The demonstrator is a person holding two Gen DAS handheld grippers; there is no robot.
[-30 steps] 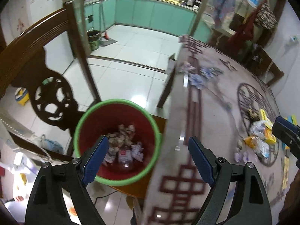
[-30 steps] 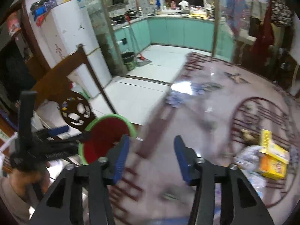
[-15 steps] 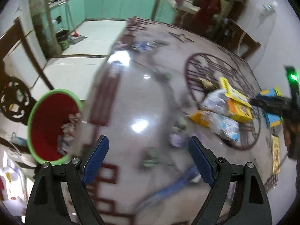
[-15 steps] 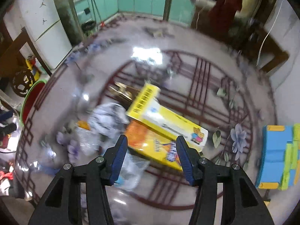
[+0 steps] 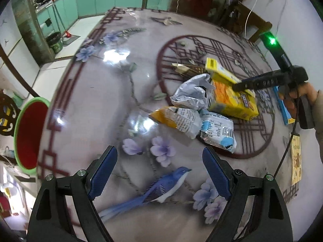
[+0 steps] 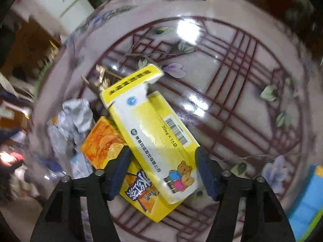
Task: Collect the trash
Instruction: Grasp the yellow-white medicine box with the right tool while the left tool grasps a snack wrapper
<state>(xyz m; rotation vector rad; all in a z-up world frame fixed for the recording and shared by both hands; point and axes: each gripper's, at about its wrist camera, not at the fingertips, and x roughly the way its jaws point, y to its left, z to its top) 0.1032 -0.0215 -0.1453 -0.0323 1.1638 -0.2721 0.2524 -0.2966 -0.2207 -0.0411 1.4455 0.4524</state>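
A pile of trash lies on the patterned table: a yellow and white medicine box (image 6: 153,129) atop an orange and yellow box (image 6: 113,149), a crumpled grey wrapper (image 5: 191,92), an orange snack packet (image 5: 177,119) and a blue and white packet (image 5: 218,131). My right gripper (image 6: 161,171) is open, its fingers either side of the near end of the medicine box; it also shows in the left wrist view (image 5: 244,84). My left gripper (image 5: 159,171) is open and empty above the table, short of the packets. The red bin with a green rim (image 5: 26,133) stands off the table's left edge.
A blue and yellow box (image 6: 308,201) lies at the table's right. A small card (image 5: 295,161) lies near the right edge. A dark wooden chair (image 5: 6,109) stands by the bin. Kitchen cabinets and floor lie beyond the table.
My left gripper has swung from over the bin to over the table, facing the trash pile. My right gripper has moved in low over the yellow boxes, fingers now straddling the medicine box.
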